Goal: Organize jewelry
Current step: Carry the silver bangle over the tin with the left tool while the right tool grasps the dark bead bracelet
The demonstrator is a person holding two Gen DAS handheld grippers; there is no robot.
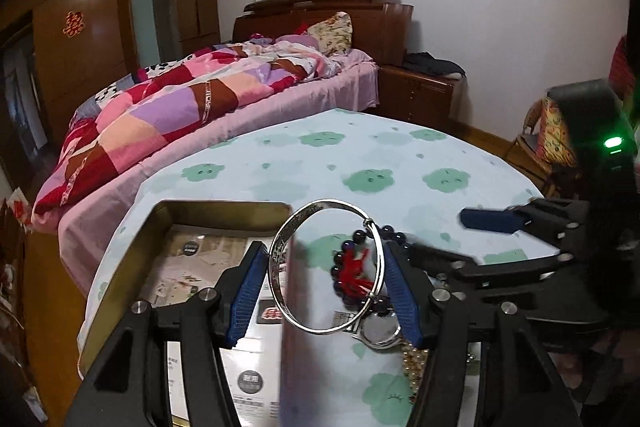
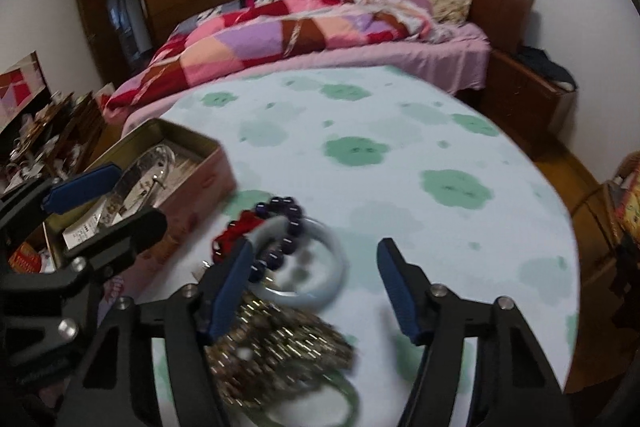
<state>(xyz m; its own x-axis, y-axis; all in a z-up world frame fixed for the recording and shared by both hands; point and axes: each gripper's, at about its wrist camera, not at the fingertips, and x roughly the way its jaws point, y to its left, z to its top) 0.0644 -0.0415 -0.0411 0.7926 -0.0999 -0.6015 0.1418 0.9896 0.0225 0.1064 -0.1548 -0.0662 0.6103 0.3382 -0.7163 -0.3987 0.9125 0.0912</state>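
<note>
— Left claw (image 1: 326,291) first: what is it doing?
— Its two blue pads pinch a silver bangle (image 1: 324,267) across its width, one pad on each side of the ring. The bangle hangs upright between them, above the edge of an open tin box (image 1: 224,207).
— Where is the box?
— On the left part of a table (image 1: 360,155) covered with a pale cloth with green blotches. Printed paper lies in the bottom of it.
— And the right claw (image 2: 320,291)?
— Its pads stand spread, with nothing pressed between them. No earlier view is there to compare. Below and between them lies a heap of jewelry on the cloth.
— What is in the heap?
— A pale bluish bangle (image 2: 320,279) lies flat. A bracelet of dark purple beads (image 2: 280,223) with a red tassel (image 2: 236,227) lies partly over it, and the left pad of the right claw is just beside those beads. Nearer the camera sits a blurred tangle of gold-coloured chain or beads (image 2: 280,343), and a green bangle (image 2: 344,399) at the bottom edge.
— Anything else?
— From the left wrist view, a watch face (image 1: 378,331) shows under the silver bangle, beside the heap. A bed (image 1: 224,95) with a patchwork quilt stands behind the table.
</note>
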